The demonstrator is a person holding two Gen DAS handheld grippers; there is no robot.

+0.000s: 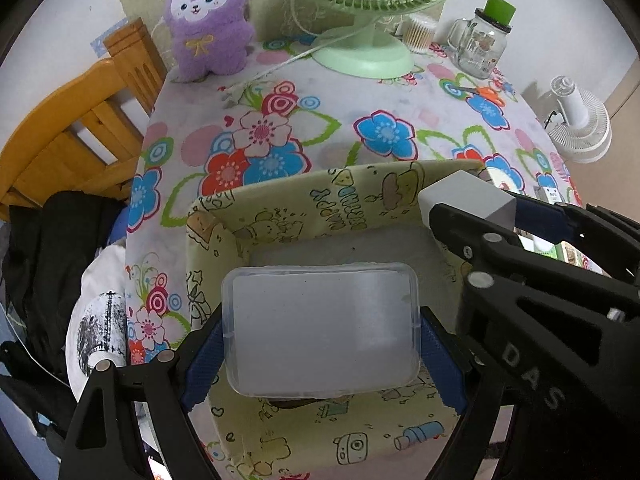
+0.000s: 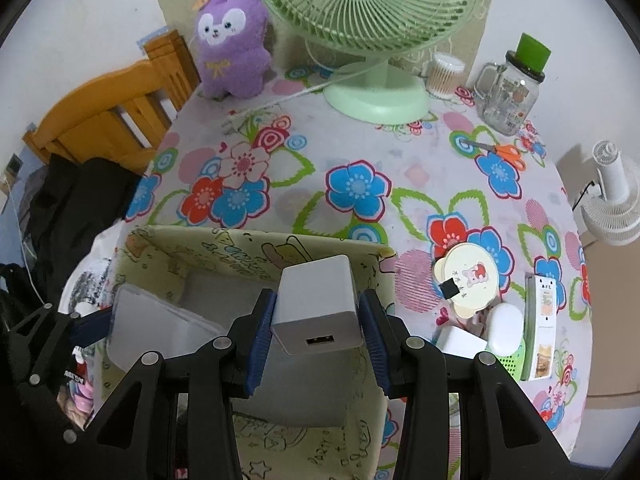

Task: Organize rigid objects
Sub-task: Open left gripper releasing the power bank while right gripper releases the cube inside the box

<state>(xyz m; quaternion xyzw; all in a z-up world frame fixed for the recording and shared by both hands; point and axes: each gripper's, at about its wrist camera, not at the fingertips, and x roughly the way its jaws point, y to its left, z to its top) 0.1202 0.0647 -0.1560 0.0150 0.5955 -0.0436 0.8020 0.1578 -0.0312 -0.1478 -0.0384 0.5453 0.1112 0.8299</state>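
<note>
The left tool [image 1: 320, 354] grips a clear rectangular plastic box [image 1: 322, 330], its blue pads pressed on the box's two short sides, jaws spread wide to span it. The box hangs directly over the pale grey floor of a yellow fabric storage bin printed with cartoon figures [image 1: 280, 216]; whether it touches that floor cannot be told. The right tool [image 2: 316, 330] is clamped, jaws narrow, on a small white cube-shaped USB charger [image 2: 316, 308], port face turned toward the camera. The charger sits above the bin's right half, just inside its far wall, with the clear box to the left of this tool. To the right of the right tool, outside the bin, lie a round cream card with a bear sticker [image 2: 470, 278], a white oval case [image 2: 506, 328] and a green perforated tray [image 2: 508, 364]. Beyond both tools, on the table with the flowered cloth [image 2: 360, 148], stand a mint-green desk fan [image 2: 372, 32], a purple plush toy [image 2: 232, 52] and a glass jar with a green cap [image 2: 512, 96].
</note>
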